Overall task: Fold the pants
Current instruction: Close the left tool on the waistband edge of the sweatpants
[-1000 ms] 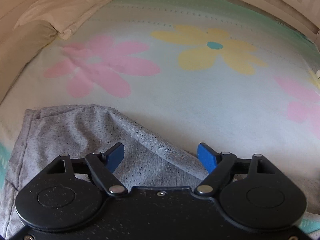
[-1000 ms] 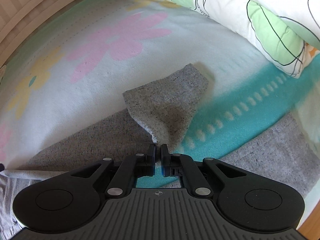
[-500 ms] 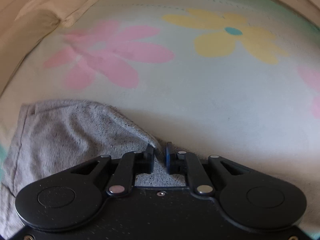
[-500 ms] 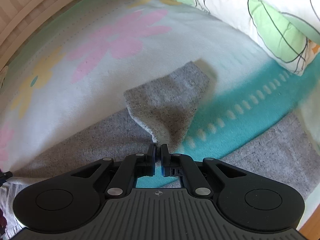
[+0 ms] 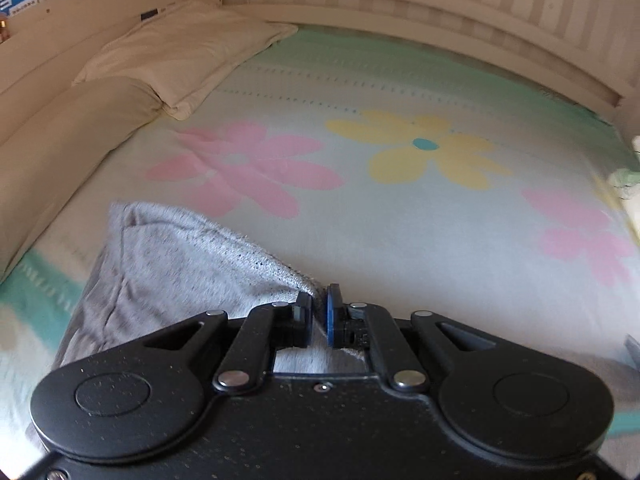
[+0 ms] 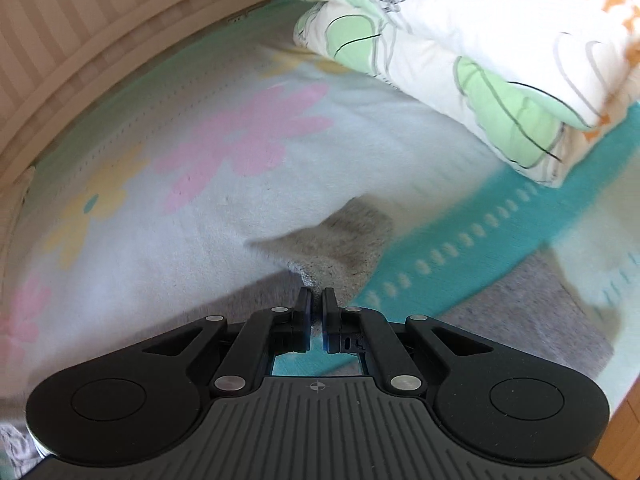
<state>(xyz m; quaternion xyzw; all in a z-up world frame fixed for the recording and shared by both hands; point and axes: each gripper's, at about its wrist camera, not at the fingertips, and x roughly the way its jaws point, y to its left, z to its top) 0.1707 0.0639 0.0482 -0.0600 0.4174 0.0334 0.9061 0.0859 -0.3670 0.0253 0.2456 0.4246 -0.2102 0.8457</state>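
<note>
Flowered bedspread (image 5: 400,240) covers the bed, with a cream pillow (image 5: 180,56) at its far left and a folded duvet (image 6: 480,52) at its far right. My left gripper (image 5: 319,312) has just closed and now pinches the grey pants (image 5: 180,272), lifting their edge off the bedspread. My right gripper (image 6: 316,312) is clamped on another raised fold of the pants (image 6: 340,240).

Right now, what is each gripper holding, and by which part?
Both hold the grey pants: left gripper pinches a fabric edge, right gripper a raised corner.
</note>
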